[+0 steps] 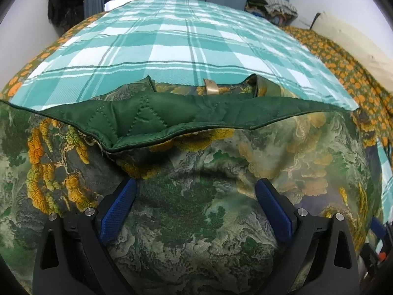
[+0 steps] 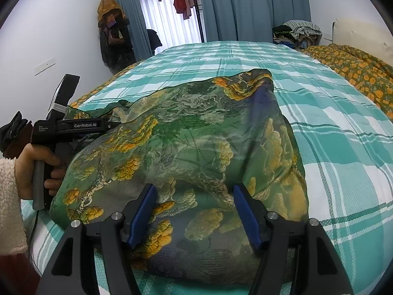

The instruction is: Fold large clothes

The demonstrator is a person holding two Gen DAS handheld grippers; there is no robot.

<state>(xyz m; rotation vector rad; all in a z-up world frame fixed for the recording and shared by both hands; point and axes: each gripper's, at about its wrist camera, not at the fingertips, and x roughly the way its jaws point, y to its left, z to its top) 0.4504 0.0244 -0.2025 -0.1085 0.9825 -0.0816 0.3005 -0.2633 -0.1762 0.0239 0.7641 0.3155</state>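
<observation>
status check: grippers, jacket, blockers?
Left gripper open, over the patterned jacket. Right gripper open at the jacket's near edge, nothing clamped. Jacket partly folded on the plaid bedspread, green lining showing. No blockers seen.

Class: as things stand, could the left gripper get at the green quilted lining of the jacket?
Probably yes. The left gripper is open over the jacket, and the lining lies exposed just ahead with nothing lying across it.
</observation>
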